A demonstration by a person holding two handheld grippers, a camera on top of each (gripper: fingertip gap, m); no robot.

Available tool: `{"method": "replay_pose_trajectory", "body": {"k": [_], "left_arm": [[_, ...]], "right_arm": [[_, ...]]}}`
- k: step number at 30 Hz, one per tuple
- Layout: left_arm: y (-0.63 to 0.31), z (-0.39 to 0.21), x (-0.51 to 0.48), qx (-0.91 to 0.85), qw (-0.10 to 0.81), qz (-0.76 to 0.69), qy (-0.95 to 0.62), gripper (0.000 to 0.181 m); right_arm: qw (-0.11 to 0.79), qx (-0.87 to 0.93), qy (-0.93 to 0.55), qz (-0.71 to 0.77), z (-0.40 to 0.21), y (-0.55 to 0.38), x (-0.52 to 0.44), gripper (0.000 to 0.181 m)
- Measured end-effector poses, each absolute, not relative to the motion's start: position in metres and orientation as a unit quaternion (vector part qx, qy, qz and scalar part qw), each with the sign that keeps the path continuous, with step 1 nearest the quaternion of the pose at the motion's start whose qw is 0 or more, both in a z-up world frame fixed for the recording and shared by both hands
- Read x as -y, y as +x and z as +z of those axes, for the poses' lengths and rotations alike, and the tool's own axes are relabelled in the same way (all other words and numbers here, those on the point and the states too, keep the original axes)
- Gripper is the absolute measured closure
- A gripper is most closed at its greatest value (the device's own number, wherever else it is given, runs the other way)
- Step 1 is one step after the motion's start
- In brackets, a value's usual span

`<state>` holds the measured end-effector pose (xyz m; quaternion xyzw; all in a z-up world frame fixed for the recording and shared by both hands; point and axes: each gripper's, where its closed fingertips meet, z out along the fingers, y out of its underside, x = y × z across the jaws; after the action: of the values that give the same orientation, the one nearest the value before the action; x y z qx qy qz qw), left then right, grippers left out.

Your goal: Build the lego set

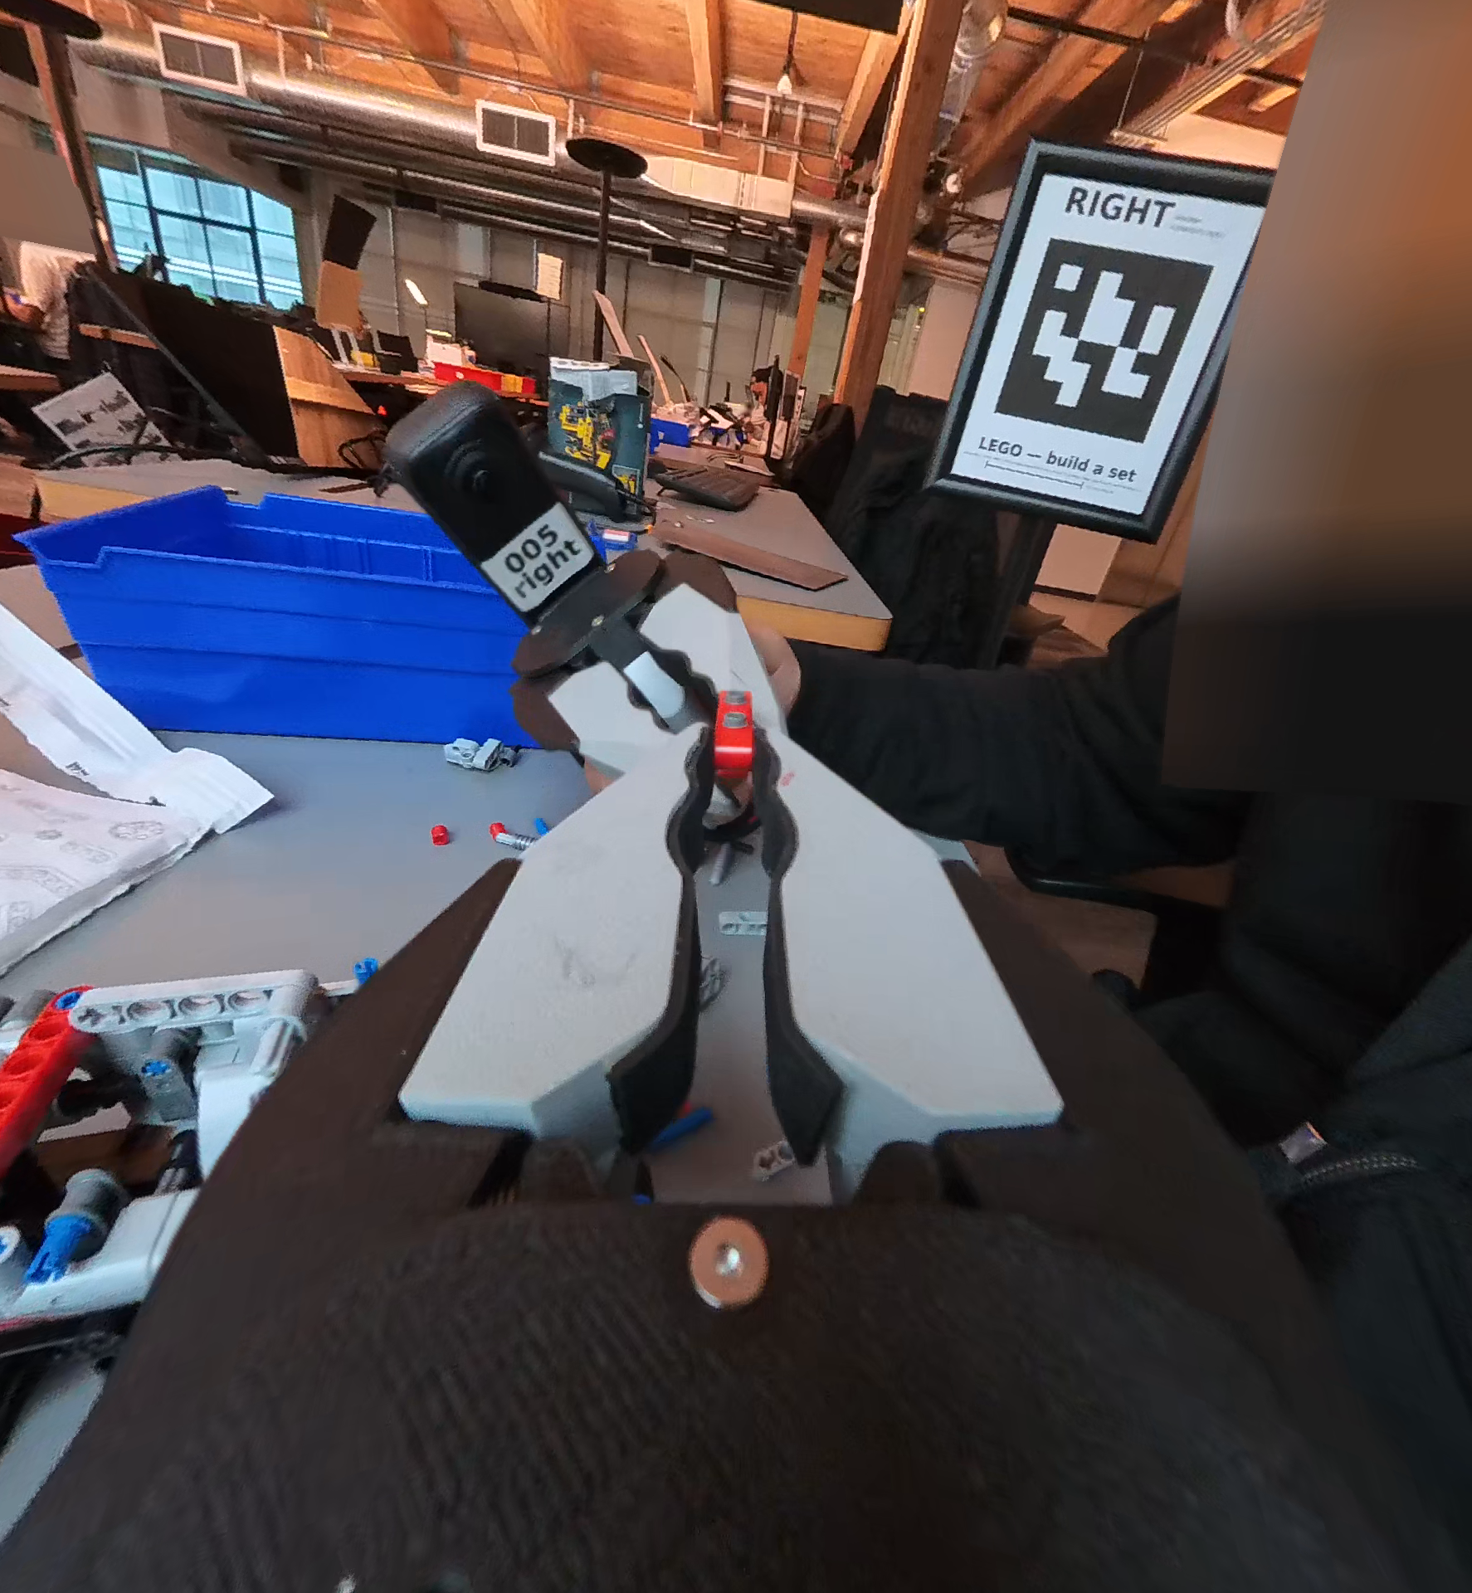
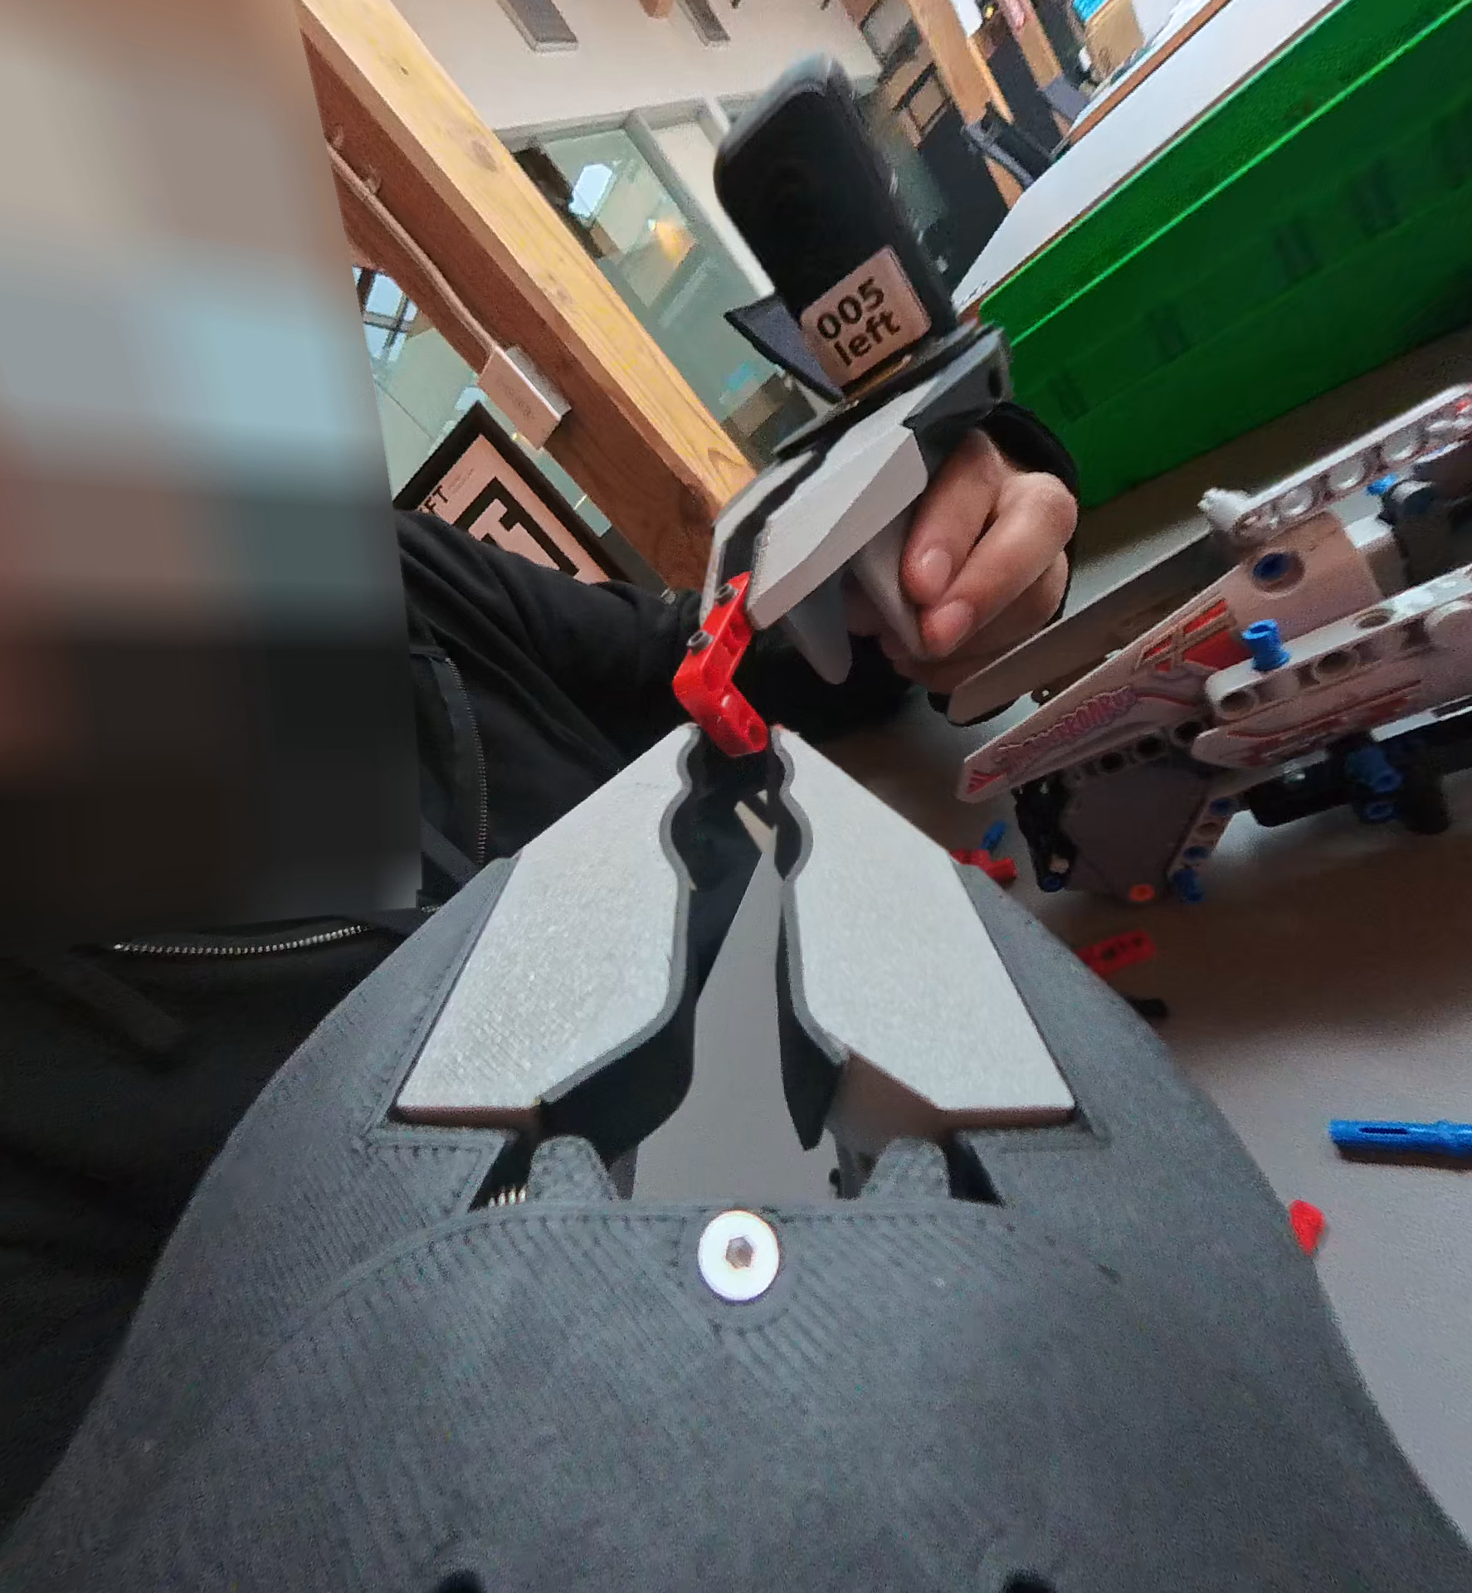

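A small red L-shaped lego piece (image 1: 732, 734) is held in the air between both grippers. My left gripper (image 1: 728, 763) is shut on one end of it. My right gripper (image 2: 734, 743) is shut on the other end of the red piece (image 2: 714, 681). In the left wrist view the right gripper (image 1: 702, 722) comes in from the upper left. In the right wrist view the left gripper (image 2: 726, 595) comes in from above, held by a hand (image 2: 982, 569). The partly built white, red and grey lego model (image 1: 120, 1077) lies on the grey table; the right wrist view shows it at the right (image 2: 1319, 672).
A blue bin (image 1: 284, 603) stands at the back of the table and a green bin (image 2: 1276, 284) is behind the model. White bags (image 1: 43, 819) lie at the left. Loose pieces (image 1: 508, 834) and a blue pin (image 2: 1422, 1142) are scattered on the table (image 1: 353, 853). A framed sign (image 1: 1103, 345) stands at the right. The tips of both grippers are at nearly the same place. From either gripper's tips it is about 15 centimeters to the blue pin (image 2: 1422, 1142).
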<state>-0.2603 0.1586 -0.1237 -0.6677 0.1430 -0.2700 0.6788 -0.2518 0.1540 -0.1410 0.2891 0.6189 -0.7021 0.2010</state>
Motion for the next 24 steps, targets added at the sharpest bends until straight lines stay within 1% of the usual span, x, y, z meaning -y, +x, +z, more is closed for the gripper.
{"method": "replay_pose_trajectory", "body": {"k": [2, 5, 9, 12, 14, 16, 20, 24], "left_arm": [[-0.264, -0.126, -0.161, -0.138, 0.679, -0.255, -0.674, 0.175], [-0.269, -0.131, -0.163, -0.113, 0.665, -0.277, -0.684, 0.175], [-0.274, -0.131, -0.165, -0.095, 0.665, -0.281, -0.685, 0.174], [-0.275, -0.135, -0.167, -0.090, 0.658, -0.281, -0.693, 0.174], [-0.274, -0.136, -0.167, -0.091, 0.656, -0.276, -0.696, 0.174], [-0.275, -0.136, -0.168, -0.093, 0.658, -0.270, -0.697, 0.175], [-0.273, -0.137, -0.168, -0.099, 0.656, -0.267, -0.699, 0.174], [-0.272, -0.137, -0.167, -0.102, 0.657, -0.263, -0.700, 0.175]], "right_arm": [[0.174, -0.616, 0.296, -0.709, -0.138, -0.257, -0.159, 0.170], [0.082, -0.630, 0.290, -0.715, -0.131, -0.265, -0.165, 0.170], [-0.032, -0.668, 0.289, -0.685, -0.133, -0.273, -0.172, 0.170], [-0.092, -0.683, 0.275, -0.671, -0.131, -0.274, -0.173, 0.174], [-0.118, -0.693, 0.271, -0.657, -0.131, -0.275, -0.173, 0.176], [-0.122, -0.701, 0.270, -0.649, -0.133, -0.274, -0.173, 0.176], [-0.131, -0.712, 0.270, -0.635, -0.139, -0.275, -0.171, 0.170], [-0.143, -0.730, 0.259, -0.616, -0.146, -0.275, -0.165, 0.176]]}}
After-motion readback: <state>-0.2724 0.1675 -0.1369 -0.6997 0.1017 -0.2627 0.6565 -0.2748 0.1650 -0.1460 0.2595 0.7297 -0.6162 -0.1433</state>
